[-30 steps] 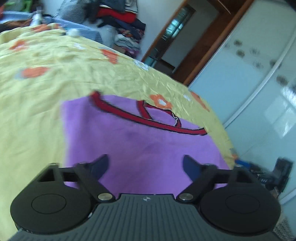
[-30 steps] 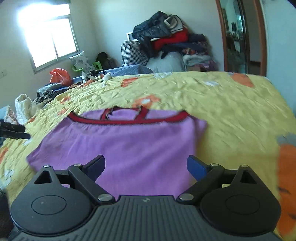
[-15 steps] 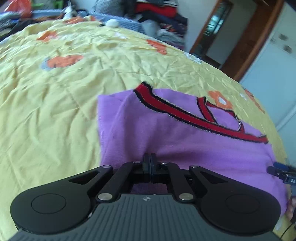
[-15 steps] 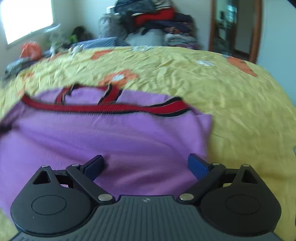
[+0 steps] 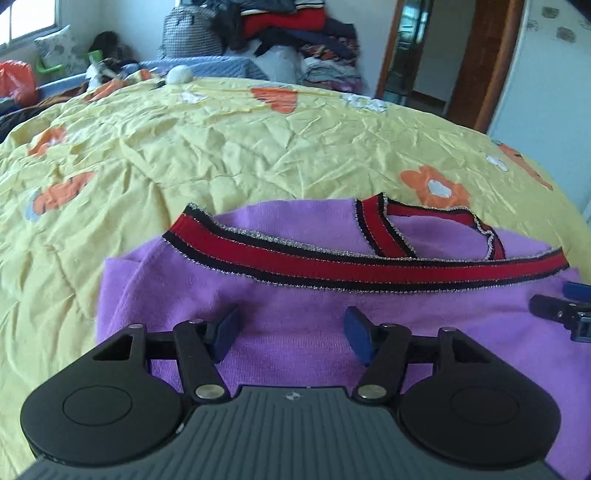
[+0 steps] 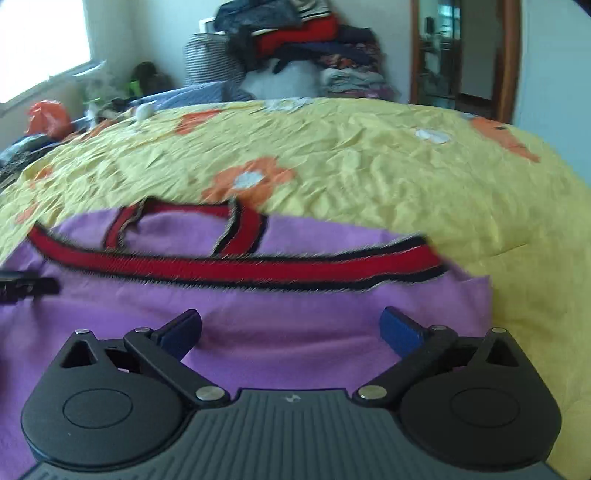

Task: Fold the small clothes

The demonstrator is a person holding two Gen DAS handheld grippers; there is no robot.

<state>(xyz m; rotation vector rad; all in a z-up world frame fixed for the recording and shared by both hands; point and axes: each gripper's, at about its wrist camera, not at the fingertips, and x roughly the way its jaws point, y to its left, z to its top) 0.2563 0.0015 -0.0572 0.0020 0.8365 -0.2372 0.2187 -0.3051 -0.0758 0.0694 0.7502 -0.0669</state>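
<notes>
Purple top (image 5: 295,306) flat on yellow bedspread (image 5: 221,147), clothes pile (image 5: 295,33) behind, both tools opening, empty.

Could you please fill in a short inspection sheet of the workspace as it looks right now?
Surface: bed with a wrinkled yellow floral bedspread.
Job's things: purple top with red trim, lying flat.
Clutter: white ball, orange bag beyond the far edge.
Grippers: left gripper jaws opening, right gripper jaws opening; both over the top, neither pinching it.
Cables: nothing seen.
Surroundings: heap of clothes, doorway, window.
</notes>
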